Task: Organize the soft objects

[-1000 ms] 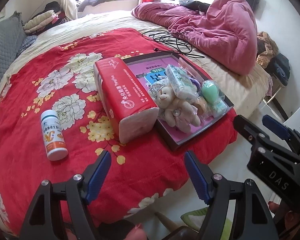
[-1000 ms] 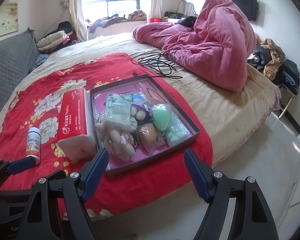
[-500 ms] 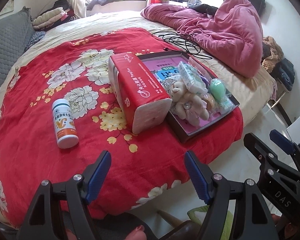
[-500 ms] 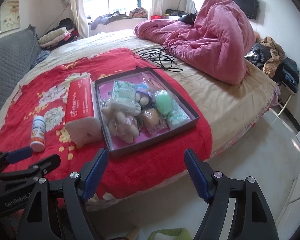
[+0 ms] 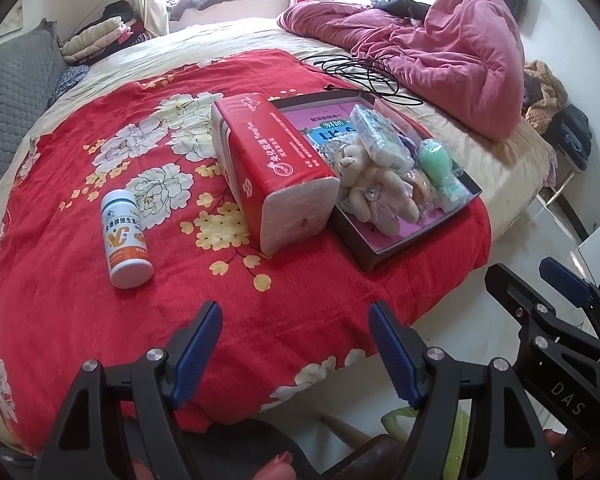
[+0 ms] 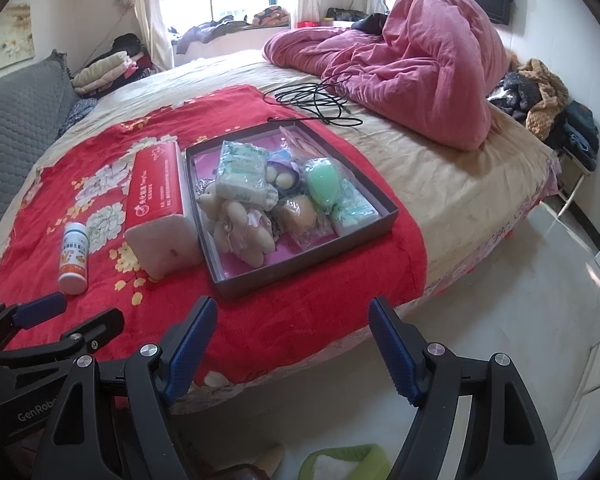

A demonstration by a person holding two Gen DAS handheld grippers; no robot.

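On the bed (image 6: pixel 440 184), over its near edge: red floral blanket (image 5: pixel 80 200), spread flat and hanging down the side. Near the blanket's near right corner, dark shallow box (image 6: pixel 380 222) with pink lining, filled with soft things. Inside, toward the box's near left corner, cream plush bear (image 6: pixel 236 224), lying on its back. Against the bear's far side, white-and-green tissue pack (image 6: pixel 242 172), tilted on the pile. Toward the box's right edge, green egg-shaped sponge (image 6: pixel 322 182) in clear wrap; in front of it a tan round puff (image 6: pixel 300 212), and along the right wall a pale green wrapped packet (image 6: pixel 354 214). Just outside the box's left wall and touching it, red tissue brick (image 5: pixel 272 168), long side parallel to the wall, white end facing the near edge. Well left of that, white bottle (image 5: pixel 124 236) with orange label, lying on its side, apart from everything else.

Far half of the bed: rumpled pink duvet (image 6: pixel 420 68) and a loose black cable (image 6: pixel 320 100) before it.

Below the bed's near edge, left hand-held gripper (image 5: pixel 296 344), released, blue pads wide apart, nothing between them. Beside it, right hand-held gripper (image 6: pixel 290 344), likewise released and empty, level with the blanket's hanging edge.
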